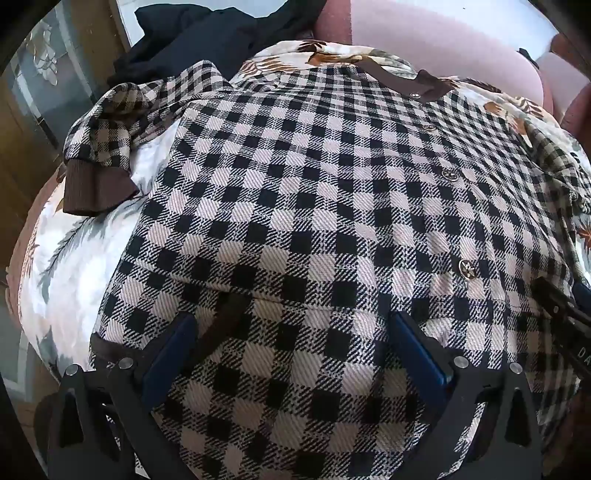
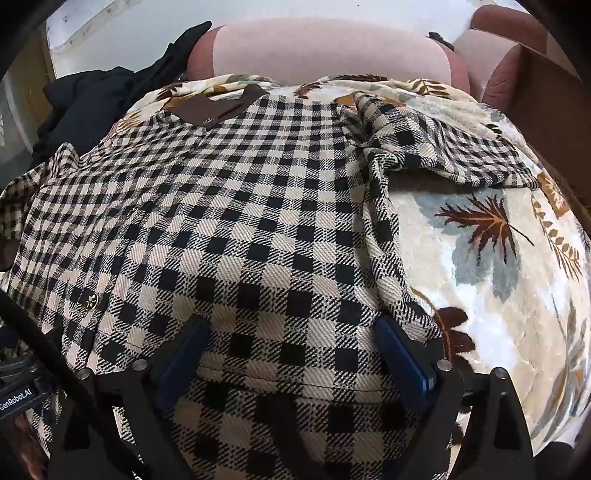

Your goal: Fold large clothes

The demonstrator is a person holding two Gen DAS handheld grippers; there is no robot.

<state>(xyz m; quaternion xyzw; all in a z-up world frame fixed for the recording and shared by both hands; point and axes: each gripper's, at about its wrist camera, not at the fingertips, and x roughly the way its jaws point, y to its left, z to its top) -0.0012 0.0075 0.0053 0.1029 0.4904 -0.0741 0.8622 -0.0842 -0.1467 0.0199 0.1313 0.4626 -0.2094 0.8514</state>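
I hold my left gripper (image 1: 291, 350) and right gripper (image 2: 291, 354) wide open, empty, low over the checked jacket (image 1: 314, 192), ready to grab its bottom edge.

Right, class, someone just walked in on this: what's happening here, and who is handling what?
A person is working with two handheld grippers over a checked jacket spread button-side up on a leaf-patterned cover. The left gripper and the right gripper both sit at the near hem, fingers wide open, with cloth between them but not pinched. No fold has been made yet. Dark clothing lies behind.
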